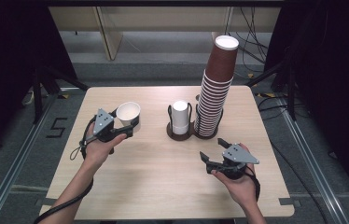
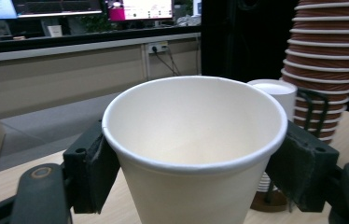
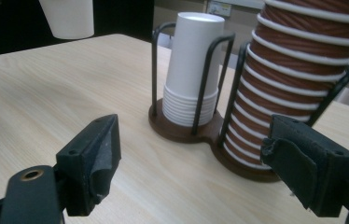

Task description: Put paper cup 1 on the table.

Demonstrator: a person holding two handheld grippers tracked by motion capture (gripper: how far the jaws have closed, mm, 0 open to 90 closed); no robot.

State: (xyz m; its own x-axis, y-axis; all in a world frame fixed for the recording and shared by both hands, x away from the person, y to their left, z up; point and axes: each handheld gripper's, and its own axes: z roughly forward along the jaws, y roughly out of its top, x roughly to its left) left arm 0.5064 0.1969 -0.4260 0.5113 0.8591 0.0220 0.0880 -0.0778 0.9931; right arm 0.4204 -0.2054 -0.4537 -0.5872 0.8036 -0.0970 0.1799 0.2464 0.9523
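My left gripper (image 1: 127, 120) is shut on a white paper cup (image 1: 128, 114), held upright above the table's left half; in the left gripper view the white paper cup (image 2: 193, 149) sits between both pads (image 2: 93, 172). A dark two-ring cup holder (image 1: 189, 130) stands mid-table with a short stack of upside-down white cups (image 1: 180, 117) and a tall stack of upside-down brown cups (image 1: 215, 88). My right gripper (image 1: 213, 150) is open, low over the table right of centre. In the right gripper view the white stack (image 3: 192, 70) and the brown stack (image 3: 294, 79) lie ahead of its jaws.
The wooden table (image 1: 163, 182) has bare surface in front of the holder. Dark stands and cables (image 1: 275, 79) line the floor around the table. A rail (image 1: 18, 154) runs along the floor at left.
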